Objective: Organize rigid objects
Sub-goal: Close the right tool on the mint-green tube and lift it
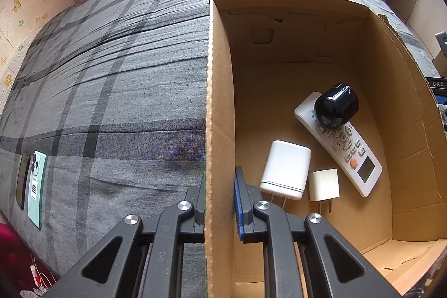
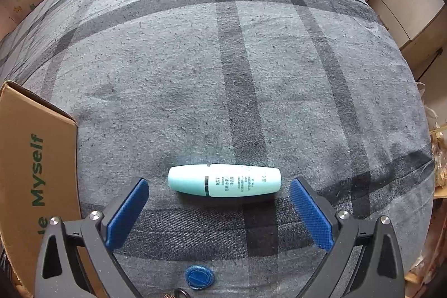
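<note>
My left gripper (image 1: 219, 203) is shut on the left wall of the open cardboard box (image 1: 219, 108), one finger on each side of it. Inside the box lie a white remote (image 1: 350, 150), a black rounded device (image 1: 336, 105) resting on the remote, a white charger (image 1: 286, 169) and a small cream plug adapter (image 1: 324, 185). My right gripper (image 2: 219, 194) is open and empty, just in front of a mint-green tube-shaped bottle (image 2: 225, 180) lying sideways on the grey plaid bed cover (image 2: 223, 60).
A mint-green phone (image 1: 37, 187) and a dark phone (image 1: 23, 179) lie at the bed's left edge. The box's outer side (image 2: 33, 172) stands at the left in the right wrist view. A blue round tag (image 2: 199, 277) lies near the bottom.
</note>
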Demonstrator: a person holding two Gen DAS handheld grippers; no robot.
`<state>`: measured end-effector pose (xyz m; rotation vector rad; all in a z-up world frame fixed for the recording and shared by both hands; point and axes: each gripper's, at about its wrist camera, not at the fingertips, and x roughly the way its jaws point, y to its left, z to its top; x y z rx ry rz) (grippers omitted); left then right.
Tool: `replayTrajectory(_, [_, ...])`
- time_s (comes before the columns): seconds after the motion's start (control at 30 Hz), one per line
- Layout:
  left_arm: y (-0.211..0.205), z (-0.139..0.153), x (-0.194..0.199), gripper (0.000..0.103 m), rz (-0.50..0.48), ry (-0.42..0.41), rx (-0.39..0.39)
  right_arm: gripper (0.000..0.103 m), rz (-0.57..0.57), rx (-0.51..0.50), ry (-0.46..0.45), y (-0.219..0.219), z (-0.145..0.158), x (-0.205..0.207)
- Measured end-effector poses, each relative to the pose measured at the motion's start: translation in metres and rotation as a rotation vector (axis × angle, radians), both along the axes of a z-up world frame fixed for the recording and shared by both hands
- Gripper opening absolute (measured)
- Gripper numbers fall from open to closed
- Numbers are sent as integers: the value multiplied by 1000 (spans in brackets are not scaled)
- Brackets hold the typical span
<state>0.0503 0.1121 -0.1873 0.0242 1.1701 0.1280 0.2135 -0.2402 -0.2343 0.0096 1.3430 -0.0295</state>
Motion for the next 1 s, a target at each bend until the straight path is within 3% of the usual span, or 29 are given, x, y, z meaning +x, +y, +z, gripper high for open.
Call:
replayTrajectory(0.47, [-1, -1, 2, 16, 1, 5, 4, 103, -47, 29, 50, -10, -26, 17])
replayTrajectory(0.57, [0, -2, 1, 16, 2, 4, 3, 90, -43, 23, 52, -8, -25, 18])
replayTrajectory(0.6, [0, -2, 1, 16, 3, 5, 0, 91, -45, 23, 54, -8, -27, 20])
replayTrajectory(1.0, [-1, -2, 1, 16, 2, 4, 7, 91, -43, 20, 19, 0, 0, 2])
